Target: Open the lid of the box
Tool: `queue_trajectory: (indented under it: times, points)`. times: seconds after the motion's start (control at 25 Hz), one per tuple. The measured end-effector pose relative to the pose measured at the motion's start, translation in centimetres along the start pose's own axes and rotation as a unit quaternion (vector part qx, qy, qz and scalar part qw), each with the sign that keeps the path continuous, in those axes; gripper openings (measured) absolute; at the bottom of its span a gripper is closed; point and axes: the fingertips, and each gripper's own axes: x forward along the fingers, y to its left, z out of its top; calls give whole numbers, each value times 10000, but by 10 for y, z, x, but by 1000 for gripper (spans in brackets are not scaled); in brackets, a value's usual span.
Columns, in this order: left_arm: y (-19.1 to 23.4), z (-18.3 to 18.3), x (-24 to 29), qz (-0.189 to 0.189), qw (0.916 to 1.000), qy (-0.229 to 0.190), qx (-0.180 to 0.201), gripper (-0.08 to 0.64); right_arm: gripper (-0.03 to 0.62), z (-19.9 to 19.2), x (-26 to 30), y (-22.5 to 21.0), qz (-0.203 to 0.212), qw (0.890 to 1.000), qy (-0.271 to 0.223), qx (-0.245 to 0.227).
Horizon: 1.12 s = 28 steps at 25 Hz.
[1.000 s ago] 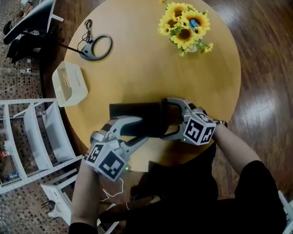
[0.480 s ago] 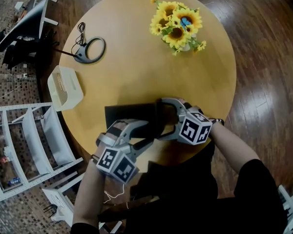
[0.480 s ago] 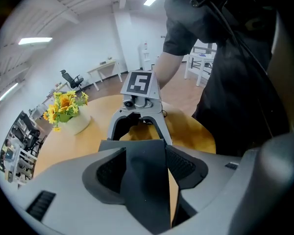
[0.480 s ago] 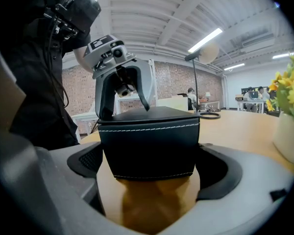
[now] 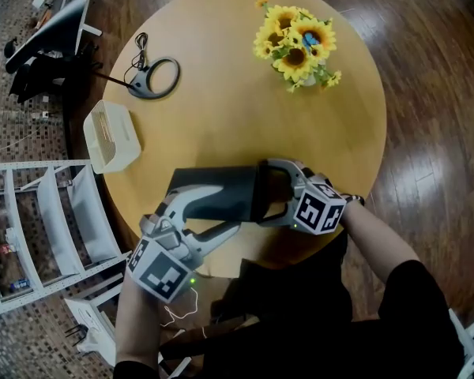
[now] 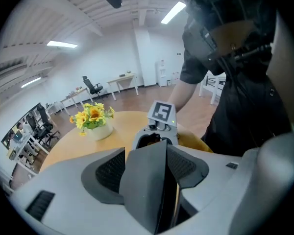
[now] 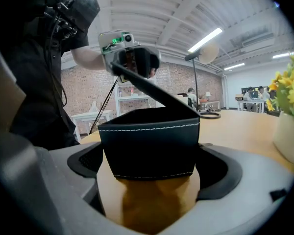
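A black box [image 5: 229, 205] lies near the front edge of the round wooden table [image 5: 221, 117]. My right gripper [image 5: 261, 193] is shut on its right end, and in the right gripper view the stitched box wall [image 7: 149, 148] fills the space between the pads. The lid [image 7: 152, 89] slants up from the box towards my left gripper [image 7: 132, 58]. In the left gripper view the lid's edge [image 6: 144, 190] stands between the jaws of my left gripper [image 6: 149, 175]. Those jaws are opening, and a dark gap shows beside the right pad.
A vase of sunflowers [image 5: 299, 44] stands at the table's far right. A ring-shaped lamp with its cable [image 5: 156, 77] and a white slatted box [image 5: 113, 136] sit at the left edge. White shelving [image 5: 39, 227] stands off the table's left.
The lid has tilted up from the box. My left gripper has drawn back to the left and its jaws have spread. The right gripper has stayed on the box's end.
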Motion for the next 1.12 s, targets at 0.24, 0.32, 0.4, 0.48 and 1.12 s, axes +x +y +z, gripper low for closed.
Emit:
queue_trajectory:
  times: [0.24, 0.32, 0.4, 0.48, 1.12]
  points:
    - [70, 23, -16, 570, 9955, -707, -286, 270, 597, -4, 4, 0, -36, 9999, 151, 25]
    - [93, 12, -17, 890, 9924, -566, -626, 235, 595, -8, 4, 4, -50, 9994, 301, 190]
    - [117, 12, -19, 1207, 9873, -747, -720, 214, 586, -10, -5, 2, -107, 9983, 412, 392]
    - [137, 21, -27, 1524, 9778, -1177, -821, 218, 586, -9, -26, -7, -227, 9972, 439, 558]
    - [90, -10, -215, 3453, 8250, -3631, -2612, 103, 321, 151, -156, -57, -1567, 9836, -856, 233]
